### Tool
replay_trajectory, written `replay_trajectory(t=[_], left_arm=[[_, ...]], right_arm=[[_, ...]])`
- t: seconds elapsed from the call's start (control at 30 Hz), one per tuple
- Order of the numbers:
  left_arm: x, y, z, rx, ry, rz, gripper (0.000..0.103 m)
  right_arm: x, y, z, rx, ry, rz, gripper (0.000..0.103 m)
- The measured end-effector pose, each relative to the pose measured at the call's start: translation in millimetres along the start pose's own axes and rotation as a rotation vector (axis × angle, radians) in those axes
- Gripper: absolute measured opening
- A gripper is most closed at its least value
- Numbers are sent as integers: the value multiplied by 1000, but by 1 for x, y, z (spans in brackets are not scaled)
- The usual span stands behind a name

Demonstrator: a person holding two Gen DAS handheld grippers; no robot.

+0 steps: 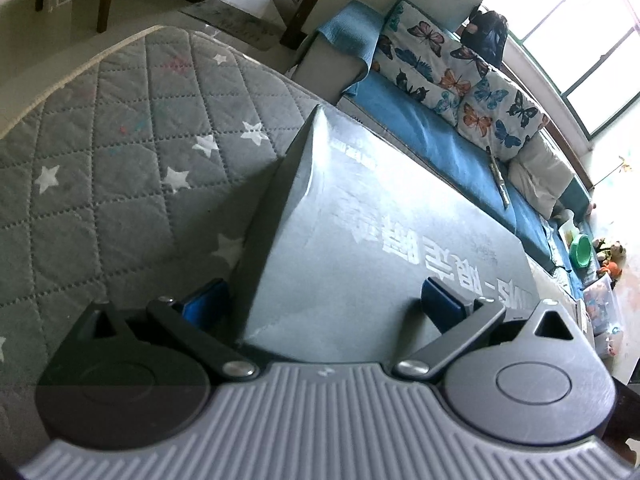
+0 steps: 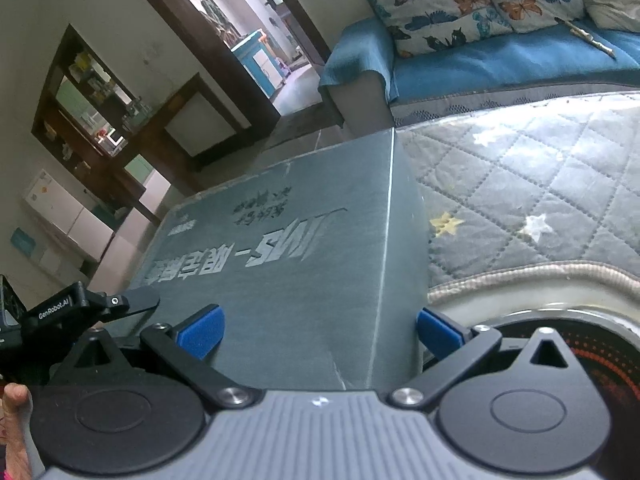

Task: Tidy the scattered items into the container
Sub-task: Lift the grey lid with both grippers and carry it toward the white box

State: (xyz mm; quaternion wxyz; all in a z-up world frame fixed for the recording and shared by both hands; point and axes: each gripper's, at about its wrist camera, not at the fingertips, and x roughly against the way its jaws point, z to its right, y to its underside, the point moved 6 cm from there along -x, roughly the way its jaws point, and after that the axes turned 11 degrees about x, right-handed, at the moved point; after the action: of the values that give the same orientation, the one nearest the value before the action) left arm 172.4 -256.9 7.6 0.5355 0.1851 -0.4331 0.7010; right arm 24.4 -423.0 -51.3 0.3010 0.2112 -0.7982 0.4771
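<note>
Tongs on both sides stand wide, 2 pairs straddling the grey printed cardboard box [image 1: 380, 216] that sits closed on the grey quilted star-patterned mat [image 1: 100, 184]. Left tongs [image 1: 320, 304] have its vertical edge between their blue pads, right tongs [image 2: 320, 330] likewise, neither pinching it. Its long axis runs straight ahead from both, equally near; no scattered items show, so what fills it stays unknown.

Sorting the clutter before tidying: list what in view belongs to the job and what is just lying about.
Job:
- grey box, wedged between both grippers' wide-spread fingers
- left gripper
- right gripper

Lying about:
- quilted star mat
- blue sofa
- butterfly cushions
- flute-like stick on the sofa
- green bowl
</note>
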Motion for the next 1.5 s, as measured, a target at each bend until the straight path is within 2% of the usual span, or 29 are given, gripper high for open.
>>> replay_trajectory(t=[0.33,0.6,0.83,1.1,1.5], left_arm=[[26,4,9,-17,33,15,102],[67,20,17,-32,57,31,102],[104,44,17,-51,69,38,102],[142,76,8,-57,76,49,102],[174,116,1,-65,69,53,102]], right_arm=[[38,3,-25,33,10,42,103],[83,12,-44,62,26,75,103],[124,37,-67,78,35,102,103],[161,67,-69,77,29,122,103],[192,101,-71,65,20,143,103]])
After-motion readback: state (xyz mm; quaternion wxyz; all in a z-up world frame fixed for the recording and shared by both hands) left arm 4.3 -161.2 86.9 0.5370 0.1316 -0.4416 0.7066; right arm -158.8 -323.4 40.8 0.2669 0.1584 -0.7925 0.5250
